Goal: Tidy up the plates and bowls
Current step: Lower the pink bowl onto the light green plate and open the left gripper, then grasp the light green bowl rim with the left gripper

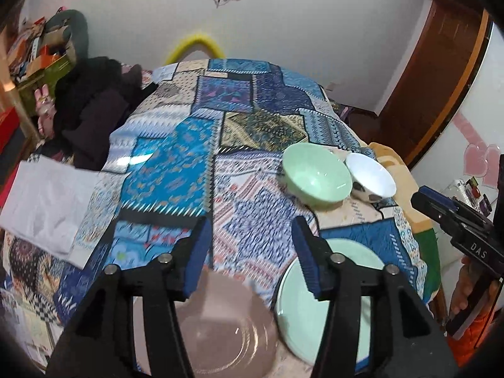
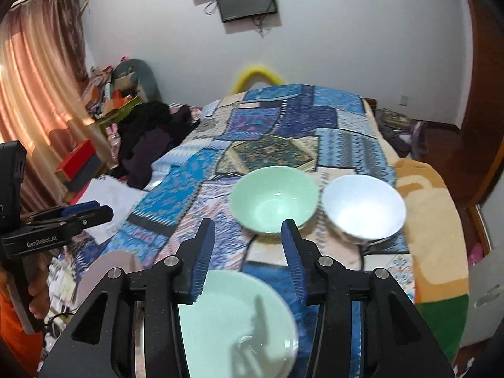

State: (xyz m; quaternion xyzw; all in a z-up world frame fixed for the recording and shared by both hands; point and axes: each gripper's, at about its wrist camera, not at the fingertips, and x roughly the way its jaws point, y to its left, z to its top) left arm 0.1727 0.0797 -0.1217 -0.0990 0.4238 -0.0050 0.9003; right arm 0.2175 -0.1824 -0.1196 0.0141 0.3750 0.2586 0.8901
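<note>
- The left gripper [image 1: 250, 245] hangs over the near left of the patchwork bedspread [image 1: 201, 145], its jaws partly apart with nothing between them; only cloth shows in the gap.
- Just below it lies the pink plate [image 1: 220, 324], flat on the cover and free of the pads, which suggests it has been set down there on purpose, as the left end of a row.
- The right gripper [image 2: 247, 252] likewise stands partly open and empty, above the green plate [image 2: 233, 318], which rests flat just right of the pink one; in the left wrist view their rims look to touch, though blur makes that uncertain.
- Farther off on the right, the green bowl [image 2: 273, 200] and the white bowl [image 2: 362, 209] sit upright side by side, rims almost meeting.
- Plates near, bowls far: the sorting by kind looks well along, and I judge stacking like with like to be what remains.
- The soft bedding gives a poor footing, so the bowls could tip if nudged.
</note>
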